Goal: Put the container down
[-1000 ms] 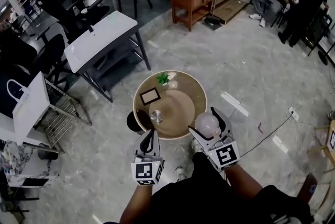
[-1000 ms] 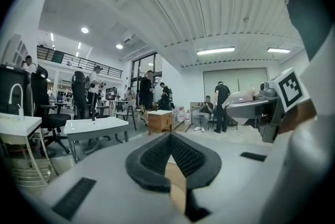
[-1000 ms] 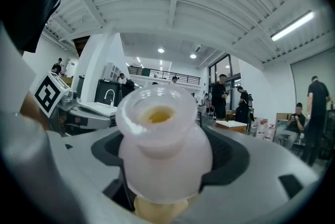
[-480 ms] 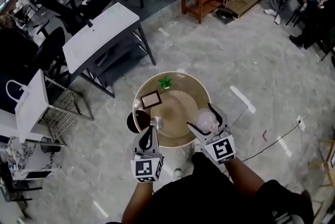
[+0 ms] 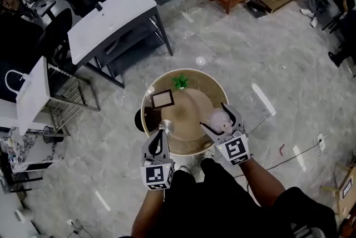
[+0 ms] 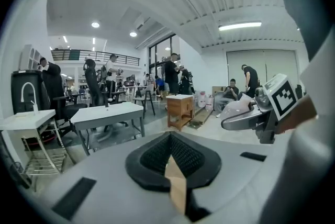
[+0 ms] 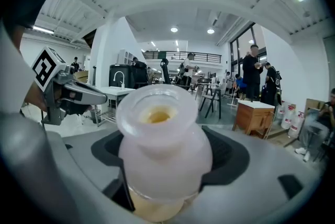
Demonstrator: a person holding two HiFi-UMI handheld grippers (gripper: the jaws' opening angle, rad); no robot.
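A frosted white container (image 5: 219, 119) with a yellowish inside is held over the near right part of the round wooden table (image 5: 149, 92). My right gripper (image 5: 222, 120) is shut on it. In the right gripper view the container (image 7: 163, 136) fills the middle, clamped low down by the right gripper (image 7: 165, 170). My left gripper (image 5: 159, 135) hangs at the table's near left edge, jaws shut with nothing held. The left gripper view shows the left gripper (image 6: 170, 157) with its pads pressed together.
The table carries a round tan mat (image 5: 189, 106), a small picture frame (image 5: 161, 99), a green plant (image 5: 179, 82) and a metal lid (image 5: 166, 127). A dark stool (image 5: 138, 119) stands at its left. A white desk (image 5: 111, 17) is further back left. A cable (image 5: 283, 150) runs across the floor at the right.
My right gripper has carried the container from the table's near edge a little inward over the top. The left gripper has edged forward to the rim near the metal lid.
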